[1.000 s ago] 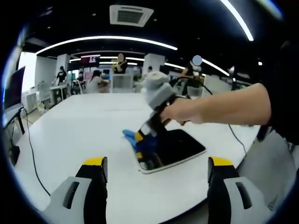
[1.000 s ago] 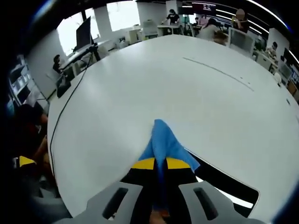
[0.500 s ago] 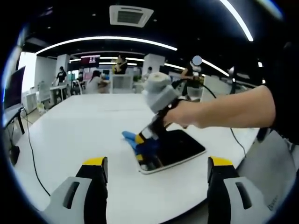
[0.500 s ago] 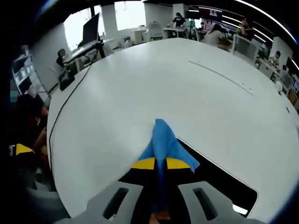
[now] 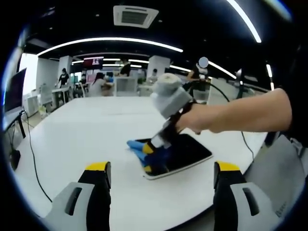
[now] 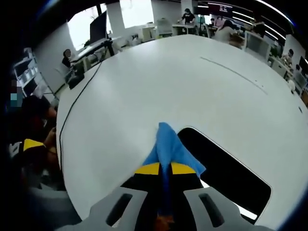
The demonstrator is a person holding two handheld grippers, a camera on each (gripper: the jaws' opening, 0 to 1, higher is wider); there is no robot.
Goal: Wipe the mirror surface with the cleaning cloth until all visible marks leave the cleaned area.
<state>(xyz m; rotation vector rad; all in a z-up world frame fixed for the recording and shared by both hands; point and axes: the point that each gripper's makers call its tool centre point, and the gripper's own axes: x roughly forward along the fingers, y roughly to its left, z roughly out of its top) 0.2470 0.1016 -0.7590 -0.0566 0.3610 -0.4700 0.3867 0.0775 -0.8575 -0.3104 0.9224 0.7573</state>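
Observation:
A dark rectangular mirror [image 5: 180, 149] with a white rim lies flat on the white table [image 5: 72, 139]. In the left gripper view my right gripper [image 5: 153, 159] comes in from the right in a person's hand, shut on a blue cleaning cloth [image 5: 139, 147] and pressing it on the mirror's near-left end. My left gripper [image 5: 161, 175] stands open above the table's near edge, well short of the mirror. In the right gripper view the right gripper [image 6: 165, 168] is shut on the blue cloth [image 6: 168, 147], with the mirror [image 6: 224, 175] stretching away to the right.
A black cable [image 5: 31, 154] runs across the table's left part and off its edge. Desks, monitors and several people fill the room behind the table [image 6: 159, 77]. A seated person [image 6: 33, 130] is at the left in the right gripper view.
My right gripper has slid the cloth toward the mirror's near-left corner and tilted over more. More of the mirror's dark surface now shows in the right gripper view. The left gripper has stayed still.

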